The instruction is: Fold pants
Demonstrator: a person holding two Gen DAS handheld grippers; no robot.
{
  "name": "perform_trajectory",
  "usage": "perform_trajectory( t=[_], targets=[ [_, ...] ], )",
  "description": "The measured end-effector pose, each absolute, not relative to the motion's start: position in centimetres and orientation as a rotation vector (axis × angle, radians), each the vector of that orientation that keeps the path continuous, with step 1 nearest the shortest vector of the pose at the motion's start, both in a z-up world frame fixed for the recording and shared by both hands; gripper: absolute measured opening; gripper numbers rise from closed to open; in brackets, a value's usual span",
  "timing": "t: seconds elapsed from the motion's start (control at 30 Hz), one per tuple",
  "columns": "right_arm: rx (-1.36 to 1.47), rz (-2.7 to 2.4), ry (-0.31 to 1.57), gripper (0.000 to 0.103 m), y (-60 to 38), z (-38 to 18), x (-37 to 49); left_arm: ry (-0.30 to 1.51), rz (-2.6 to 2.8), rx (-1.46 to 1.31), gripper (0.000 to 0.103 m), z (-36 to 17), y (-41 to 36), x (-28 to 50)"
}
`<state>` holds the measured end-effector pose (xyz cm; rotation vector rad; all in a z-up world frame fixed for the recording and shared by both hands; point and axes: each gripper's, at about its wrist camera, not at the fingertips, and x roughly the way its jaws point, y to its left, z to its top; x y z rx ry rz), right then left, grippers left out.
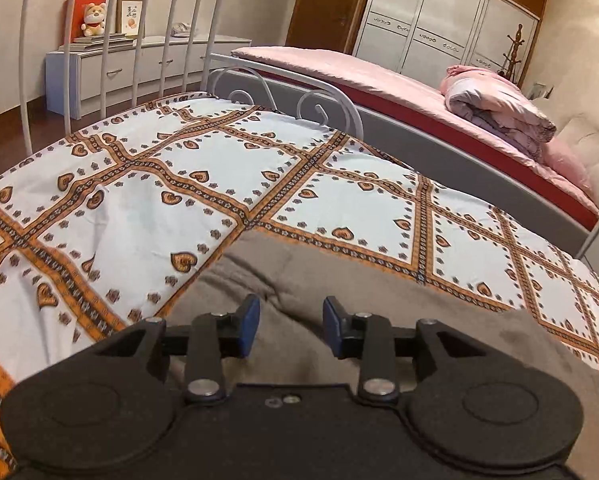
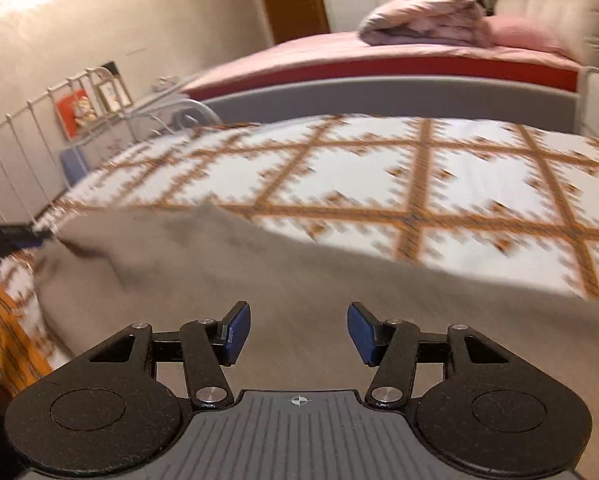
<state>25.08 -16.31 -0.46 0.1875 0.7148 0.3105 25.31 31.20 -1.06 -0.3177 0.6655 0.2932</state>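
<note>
Grey-brown pants (image 1: 339,280) lie on the patterned bedsheet (image 1: 139,208) at the near edge of the bed. My left gripper (image 1: 291,320) is open, its blue pads just above the pants with nothing between them. In the right wrist view the pants (image 2: 259,272) spread wide under my right gripper (image 2: 299,332), which is open and empty above the cloth. The left gripper (image 2: 15,236) shows at the far left edge of that view, at a corner of the pants; its jaws are hard to read there. The right view is blurred by motion.
A white metal bed frame (image 1: 171,40) rises at the bed's far end. A second bed with a pink sheet (image 1: 399,80) and a folded quilt (image 1: 499,108) stands beyond. A white drawer cabinet (image 1: 111,72) and a wardrobe (image 1: 439,16) line the walls.
</note>
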Motion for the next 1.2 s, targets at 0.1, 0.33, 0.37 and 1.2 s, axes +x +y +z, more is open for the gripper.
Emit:
perform_trajectory(
  t=[0.1, 0.33, 0.37, 1.2],
  targets=[
    [0.165, 0.368, 0.708, 0.054, -14.5, -1.1, 29.6, 0.675, 0.317, -0.296, 0.025, -1.4, 31.8, 26.1],
    [0.066, 0.464, 0.707, 0.054, -8.9, -4.0, 39.5, 0.717, 0.318, -0.255, 0.031, -3.0, 32.9, 27.3],
    [0.035, 0.472, 0.708, 0.054, -8.0, -4.4, 40.4, 0.719, 0.316, -0.236, 0.033, -3.0, 32.8, 27.4],
    [0.025, 0.737, 0.832, 0.036, -5.6, -6.1, 46.6, 0.723, 0.300, -0.207, 0.047, -3.4, 33.3, 26.2]
  ],
)
